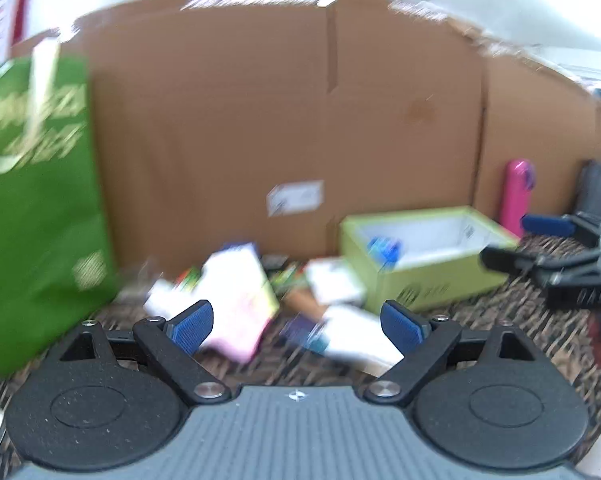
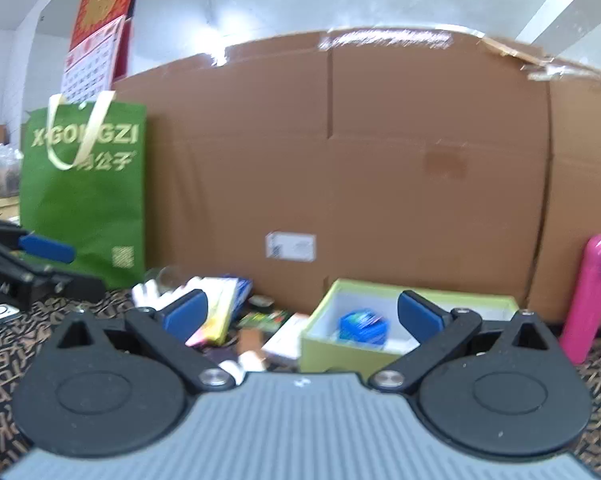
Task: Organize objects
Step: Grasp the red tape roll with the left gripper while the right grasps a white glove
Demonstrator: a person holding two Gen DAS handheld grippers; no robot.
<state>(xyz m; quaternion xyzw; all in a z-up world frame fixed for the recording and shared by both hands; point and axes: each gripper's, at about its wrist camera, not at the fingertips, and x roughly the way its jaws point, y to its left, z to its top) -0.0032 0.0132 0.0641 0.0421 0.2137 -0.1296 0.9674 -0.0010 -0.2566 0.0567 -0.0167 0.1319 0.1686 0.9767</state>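
While both empty grippers, left and right, gape: one green box, one blue item.

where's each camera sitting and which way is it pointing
Left wrist: on the left tongs, facing the cardboard box across the scattered clutter; its own open blue pads show, plus the right tongs at the right edge.
Right wrist: on the right tongs, facing the same box, aimed nearer the lime-green box; its open pads show, the left tongs at the left edge.
Shared: cardboard box, green bag, lime-green box, pink bottle.
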